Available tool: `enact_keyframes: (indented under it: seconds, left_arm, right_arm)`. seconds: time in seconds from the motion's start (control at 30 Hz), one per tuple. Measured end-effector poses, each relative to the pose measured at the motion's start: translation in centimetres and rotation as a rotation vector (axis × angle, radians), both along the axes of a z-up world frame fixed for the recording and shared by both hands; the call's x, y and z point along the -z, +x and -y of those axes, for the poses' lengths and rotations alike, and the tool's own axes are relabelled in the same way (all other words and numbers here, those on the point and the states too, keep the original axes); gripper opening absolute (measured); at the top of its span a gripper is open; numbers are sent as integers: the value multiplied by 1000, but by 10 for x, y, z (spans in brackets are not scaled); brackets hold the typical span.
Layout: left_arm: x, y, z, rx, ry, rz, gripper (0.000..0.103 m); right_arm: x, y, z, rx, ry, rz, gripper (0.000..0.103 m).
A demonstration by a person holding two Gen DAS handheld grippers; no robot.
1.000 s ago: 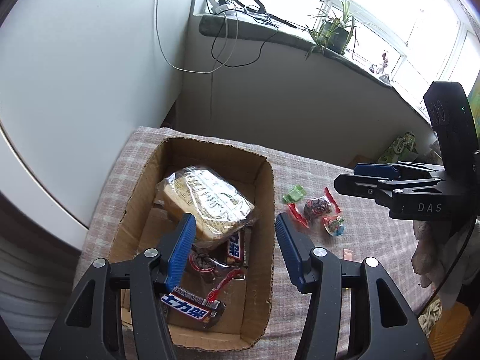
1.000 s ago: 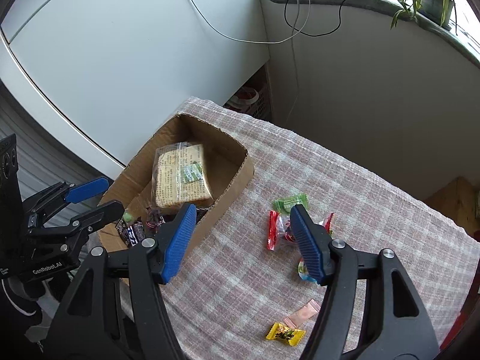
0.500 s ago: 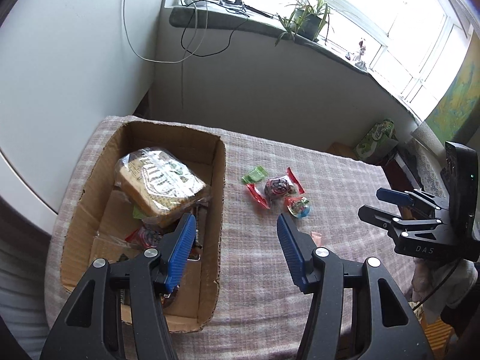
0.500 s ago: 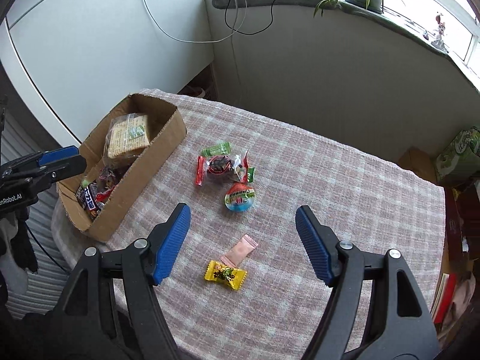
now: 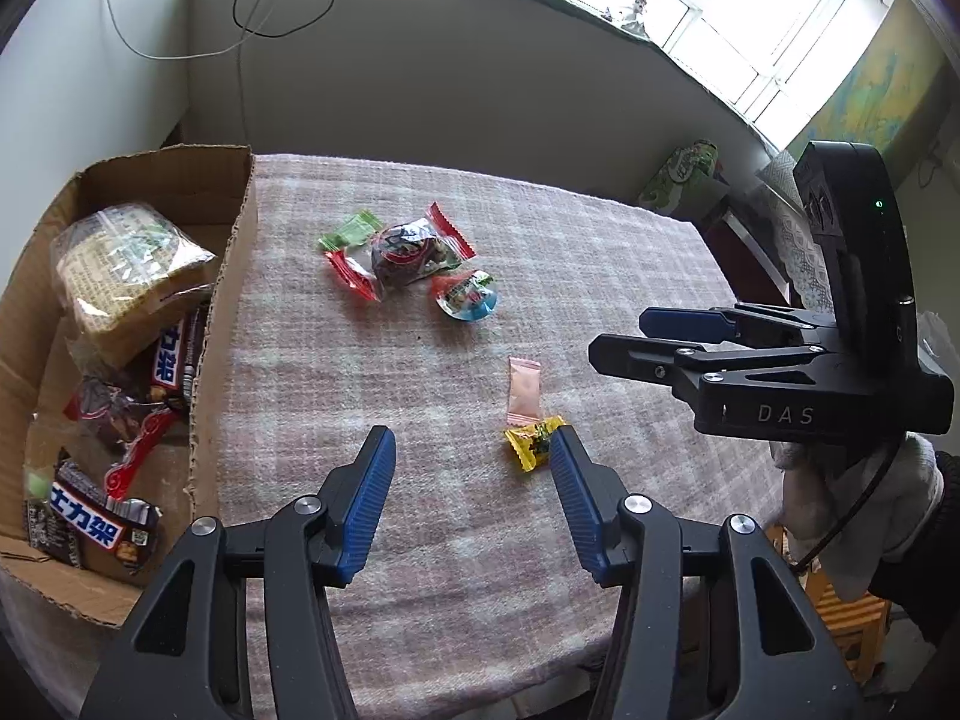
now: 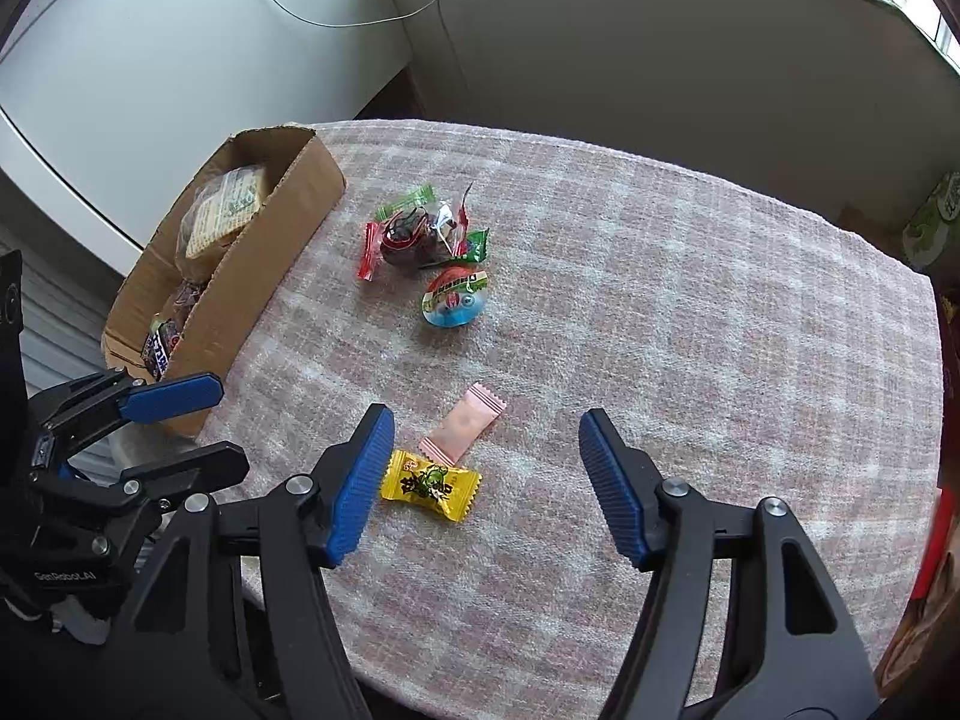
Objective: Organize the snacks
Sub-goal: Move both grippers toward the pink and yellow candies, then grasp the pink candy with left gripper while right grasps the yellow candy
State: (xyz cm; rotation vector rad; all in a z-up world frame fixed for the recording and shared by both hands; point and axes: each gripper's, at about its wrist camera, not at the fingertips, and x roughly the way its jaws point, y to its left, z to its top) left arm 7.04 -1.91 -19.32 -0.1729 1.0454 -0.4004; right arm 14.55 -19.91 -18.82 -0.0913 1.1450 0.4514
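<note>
Over on the left side of the table sits the cardboard box [image 5: 222,324], already holding a bagged block of crackers [image 5: 129,282] and a few chocolate bars [image 5: 96,531], so the sorting looks partway done. Moving right, a little cluster is loose on the checked tablecloth [image 5: 420,540]: a green candy [image 5: 351,230], a red-wrapped dark snack [image 5: 408,255] and a round blue-bottomed one [image 5: 471,297]. Further right and closer in are a pink sachet [image 6: 463,431] and a yellow candy [image 6: 431,483], ends touching.

Left gripper [image 5: 474,495] is wide open with nothing in it, hovering near the table's front edge, the yellow candy just beside its right finger. Right gripper [image 6: 486,480] is also spread wide and empty, lined up above the yellow candy, which sits close to its left finger.

My guess is the step now is picking up that yellow candy. Next move would be dropping lower, centring it between the jaws and pinching gently, since it's small and flat, then carrying it to the box.

Compared with a second ago, both grippers have backed away from the box, so the pink and yellow pieces now sit much closer in view
</note>
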Motion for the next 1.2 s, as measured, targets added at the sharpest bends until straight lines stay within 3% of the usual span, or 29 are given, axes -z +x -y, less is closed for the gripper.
enact_keyframes:
  seconds: [0.17,0.3,0.37,0.6,0.77,0.97,1.03,1.1,1.2]
  left_arm:
    - [14,0,17,72,-9,-10,44]
    - [29,-1,35,145,-34,-23,38]
    - [36,3,41,157,-47,-26,38]
    - [41,19,53,202,-38,-2,36]
    - [39,33,43,148,-81,-25,37]
    - [51,53,68,200,13,-56,36]
    - [56,54,81,242,76,-52,36]
    - [63,56,91,264,141,-53,36]
    - [64,55,90,250,178,-39,27]
  right_arm:
    - [16,0,0,-21,25,-70,52]
    - [34,-1,7,-14,56,-156,36]
    - [36,-2,13,0,73,-166,35]
    - [29,-7,39,74,131,-147,35]
    - [25,-28,29,-4,54,-36,35]
    - [40,-50,18,-78,21,-14,39]
    - [44,-52,19,-88,25,-13,48]
    - [46,-51,22,-92,40,-9,48]
    - [46,-49,25,-93,50,6,48]
